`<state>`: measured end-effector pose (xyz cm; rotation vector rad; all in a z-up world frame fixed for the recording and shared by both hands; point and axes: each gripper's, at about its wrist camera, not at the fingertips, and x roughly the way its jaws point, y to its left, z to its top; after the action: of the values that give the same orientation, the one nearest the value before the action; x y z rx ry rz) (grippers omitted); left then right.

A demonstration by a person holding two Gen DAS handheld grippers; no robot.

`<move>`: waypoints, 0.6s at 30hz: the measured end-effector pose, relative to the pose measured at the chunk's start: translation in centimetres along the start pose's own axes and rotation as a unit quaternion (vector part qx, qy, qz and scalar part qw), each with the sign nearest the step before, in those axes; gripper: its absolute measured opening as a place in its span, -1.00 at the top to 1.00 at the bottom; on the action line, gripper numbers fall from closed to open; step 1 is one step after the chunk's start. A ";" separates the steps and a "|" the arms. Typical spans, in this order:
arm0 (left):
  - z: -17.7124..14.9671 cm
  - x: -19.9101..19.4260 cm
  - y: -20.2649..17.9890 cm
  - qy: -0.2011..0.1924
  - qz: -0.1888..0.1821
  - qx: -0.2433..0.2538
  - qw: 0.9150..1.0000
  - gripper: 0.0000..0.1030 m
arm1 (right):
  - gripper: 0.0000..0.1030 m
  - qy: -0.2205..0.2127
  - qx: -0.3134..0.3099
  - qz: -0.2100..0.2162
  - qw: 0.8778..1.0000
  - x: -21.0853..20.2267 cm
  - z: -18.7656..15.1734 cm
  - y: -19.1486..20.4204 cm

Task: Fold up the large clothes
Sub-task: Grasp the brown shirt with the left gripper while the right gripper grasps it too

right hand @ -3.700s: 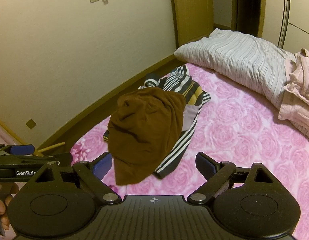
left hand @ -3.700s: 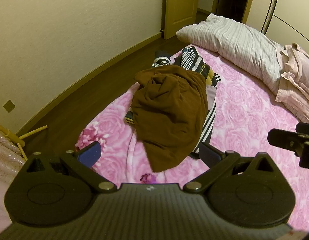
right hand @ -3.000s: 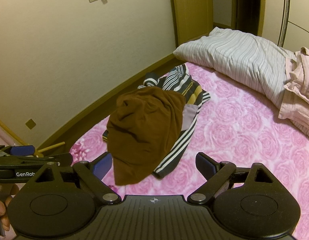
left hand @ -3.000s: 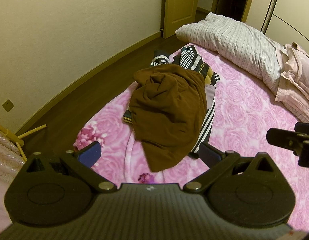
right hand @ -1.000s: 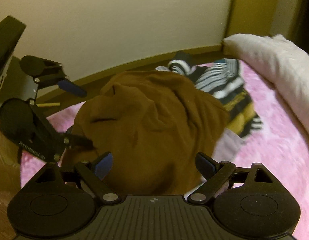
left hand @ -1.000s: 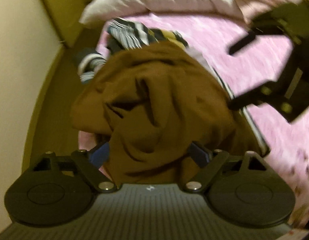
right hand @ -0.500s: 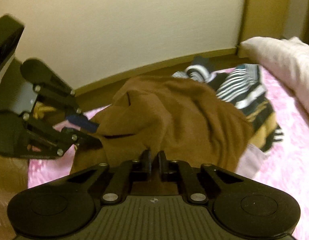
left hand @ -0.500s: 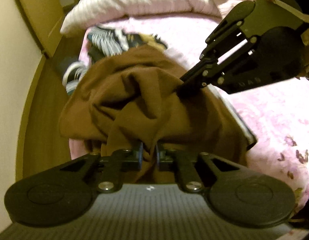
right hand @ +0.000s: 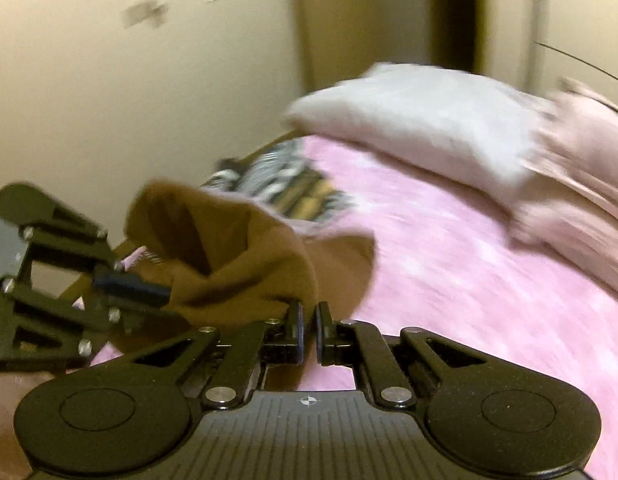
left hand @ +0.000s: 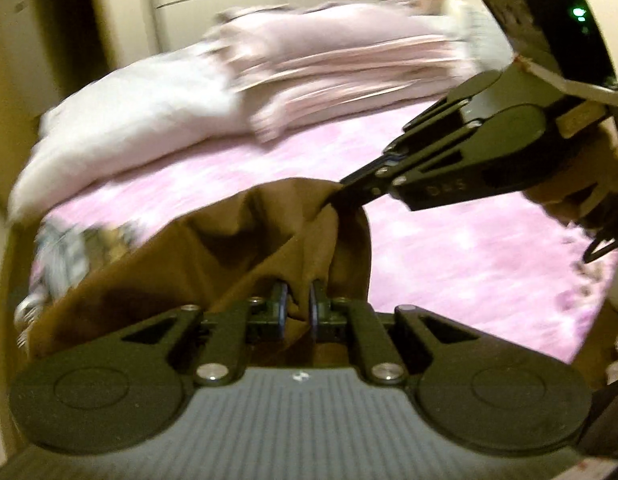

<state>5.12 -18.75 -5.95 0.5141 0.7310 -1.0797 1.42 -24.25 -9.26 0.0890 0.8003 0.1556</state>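
The brown garment (left hand: 229, 248) hangs bunched above the pink rose bedspread (left hand: 449, 248), held at two spots. My left gripper (left hand: 297, 308) is shut on a fold of it at the bottom of the left wrist view. My right gripper (left hand: 337, 196) reaches in from the upper right and pinches the cloth's top edge. In the right wrist view the brown garment (right hand: 237, 264) drapes from the right gripper (right hand: 309, 328), which is shut on it, across to the left gripper (right hand: 165, 292). The rest of the garment hangs hidden below the grippers. Both views are motion-blurred.
A black-and-white striped garment (right hand: 285, 184) lies at the bed's edge near the wall, also the striped garment (left hand: 61, 256). A pale pillow (right hand: 409, 120) and a folded pink quilt (right hand: 581, 168) sit at the bed's far end. A hand (left hand: 581, 184) holds the right gripper.
Both grippers shut on the brown garment, then lifted it off the striped garment and swung it toward the middle of the bed. It now hangs between them.
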 end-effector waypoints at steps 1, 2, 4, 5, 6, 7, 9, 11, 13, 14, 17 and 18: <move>1.1 0.3 -2.6 -0.005 -0.013 0.010 1.000 0.85 | 0.97 -0.004 0.017 -0.012 1.000 -1.9 -1.0 -1.6; 2.4 0.9 -5.5 -0.011 -0.028 0.021 0.999 0.85 | 0.97 -0.008 0.031 -0.027 0.999 -3.9 -2.2 -3.5; 4.4 2.4 -10.9 -0.015 -0.057 0.030 0.998 0.85 | 0.97 -0.007 0.055 -0.061 0.997 -7.7 -5.1 -7.5; 5.4 3.5 -13.8 -0.013 -0.074 0.029 0.997 0.83 | 0.96 0.001 0.072 -0.081 0.994 -9.3 -6.8 -9.9; 6.1 4.4 -16.3 -0.012 -0.092 0.025 0.995 0.79 | 0.95 0.016 0.090 -0.100 0.991 -10.3 -8.3 -12.1; 6.5 5.4 -18.3 -0.007 -0.107 0.021 0.994 0.74 | 0.94 0.034 0.108 -0.121 0.986 -11.3 -9.9 -14.3; 6.9 7.4 -22.1 0.010 -0.130 0.012 0.991 0.63 | 0.90 0.050 0.141 -0.160 0.976 -13.6 -13.1 -18.2; 6.5 8.8 -24.5 0.034 -0.139 0.012 0.990 0.55 | 0.60 0.066 0.155 -0.191 0.967 -15.5 -15.5 -20.7; 5.6 10.1 -25.9 0.061 -0.135 0.014 0.989 0.49 | 0.02 0.064 0.172 -0.202 0.962 -17.2 -17.6 -22.7; 5.1 10.5 -26.4 0.075 -0.128 0.016 0.989 0.45 | -0.13 0.061 0.176 -0.205 0.961 -17.7 -18.4 -23.3; 3.0 11.9 -25.9 0.104 -0.089 0.032 0.990 0.18 | -0.14 0.065 0.173 -0.196 0.963 -18.6 -20.1 -23.5; 2.2 12.4 -25.2 0.113 -0.076 0.037 0.990 0.13 | -0.14 0.068 0.170 -0.188 0.965 -18.4 -20.6 -23.0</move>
<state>-13.97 -37.68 -14.53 0.6609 0.9431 -1.2064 -23.59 -49.67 -13.73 0.2493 0.9613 -0.3411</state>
